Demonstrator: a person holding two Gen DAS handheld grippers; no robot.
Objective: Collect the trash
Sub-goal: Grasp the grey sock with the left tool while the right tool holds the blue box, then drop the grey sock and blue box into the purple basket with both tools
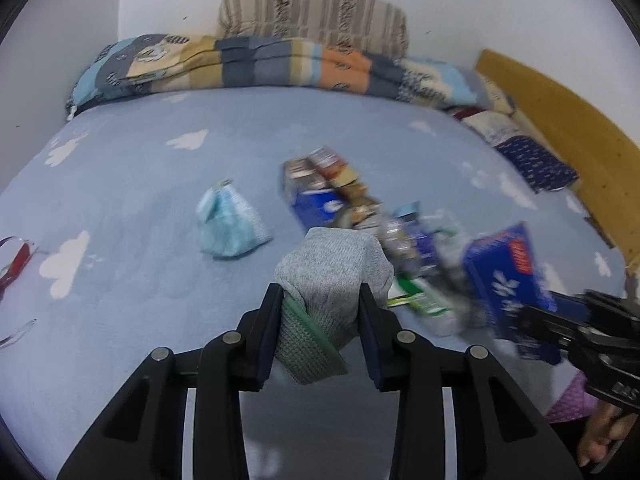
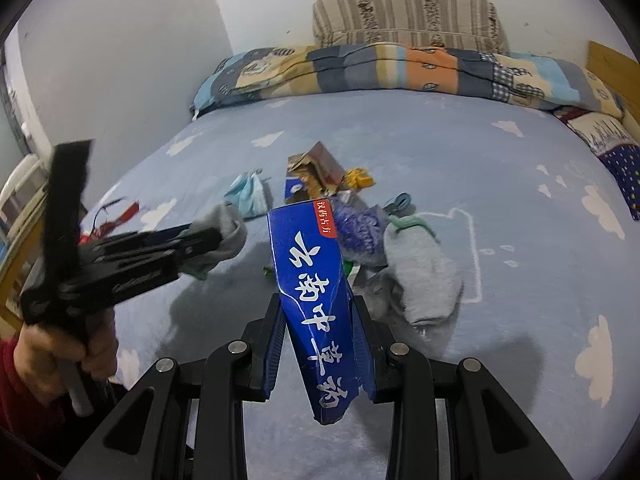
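My left gripper (image 1: 320,300) is shut on a grey sock with a green cuff (image 1: 332,276) and holds it above the bed; it also shows in the right wrist view (image 2: 216,240). My right gripper (image 2: 318,316) is shut on a blue carton with white Chinese writing (image 2: 316,292), lifted off the bed; the carton shows in the left wrist view (image 1: 508,276). A pile of wrappers and packets (image 2: 320,180) lies on the bed ahead, with a second grey sock (image 2: 424,276) to the right and a blue face mask (image 1: 230,220) to the left.
The bed has a light-blue sheet with white clouds (image 2: 480,168). A folded patterned blanket (image 2: 400,72) and a striped cushion (image 2: 404,16) lie at the wall. A wooden bed board (image 1: 560,120) runs on the right. A red item (image 2: 124,214) lies at the bed's left edge.
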